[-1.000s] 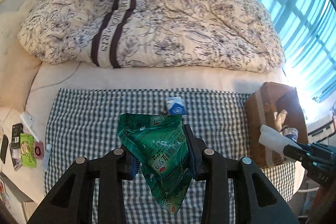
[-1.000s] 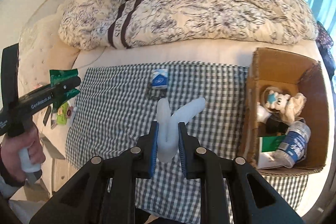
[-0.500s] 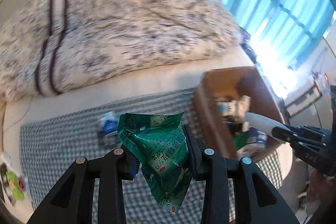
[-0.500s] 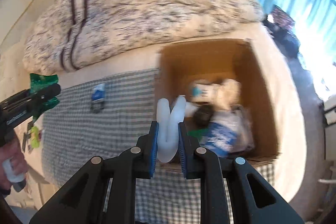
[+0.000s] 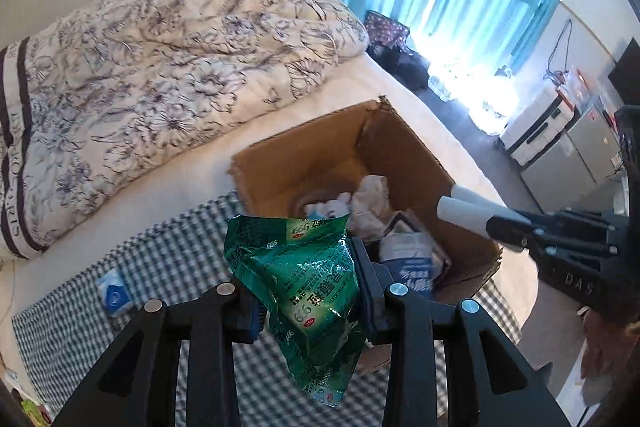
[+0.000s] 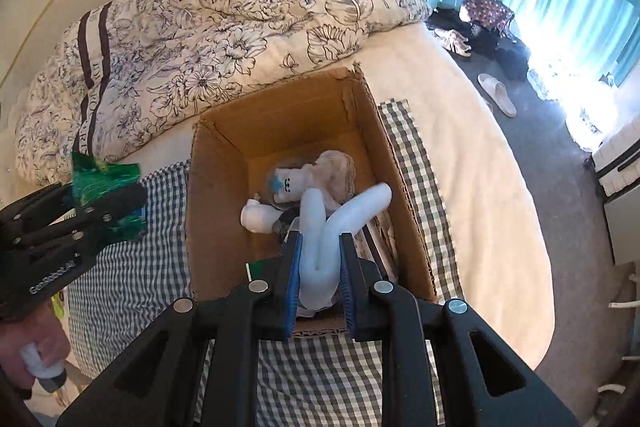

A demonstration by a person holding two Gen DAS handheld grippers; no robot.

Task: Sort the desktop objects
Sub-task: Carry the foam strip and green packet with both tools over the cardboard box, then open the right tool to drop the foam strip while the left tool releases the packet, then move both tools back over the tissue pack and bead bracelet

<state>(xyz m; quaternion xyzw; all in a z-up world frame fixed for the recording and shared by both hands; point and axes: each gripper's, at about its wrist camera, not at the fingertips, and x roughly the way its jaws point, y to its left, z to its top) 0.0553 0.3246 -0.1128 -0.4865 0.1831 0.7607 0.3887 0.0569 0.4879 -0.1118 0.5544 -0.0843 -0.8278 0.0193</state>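
My left gripper (image 5: 308,291) is shut on a crumpled green foil packet (image 5: 304,267), held just above the near left corner of an open cardboard box (image 5: 280,163). Over the inside of the box (image 6: 216,187), my right gripper (image 6: 320,247) is shut on a white folded foam tube (image 6: 320,227), above the things lying in it. The right wrist view has the left gripper (image 6: 124,203) with the green packet (image 6: 100,179) at the box's left wall. In the left wrist view the right gripper (image 5: 504,227) and the tube's ends (image 5: 464,211) come in from the right.
The box holds a plush toy (image 6: 316,175), a white bottle (image 6: 260,217) and other packets. It stands on a checked cloth (image 5: 168,267) on the bed, where a small blue-white packet (image 5: 114,293) lies. A flowered quilt (image 6: 240,7) lies behind; the floor with slippers (image 6: 496,91) is to the right.
Both grippers have swung right, from over the checked cloth to the cardboard box. The right one with the tube now hangs over the box's inside. Both holds are unchanged.
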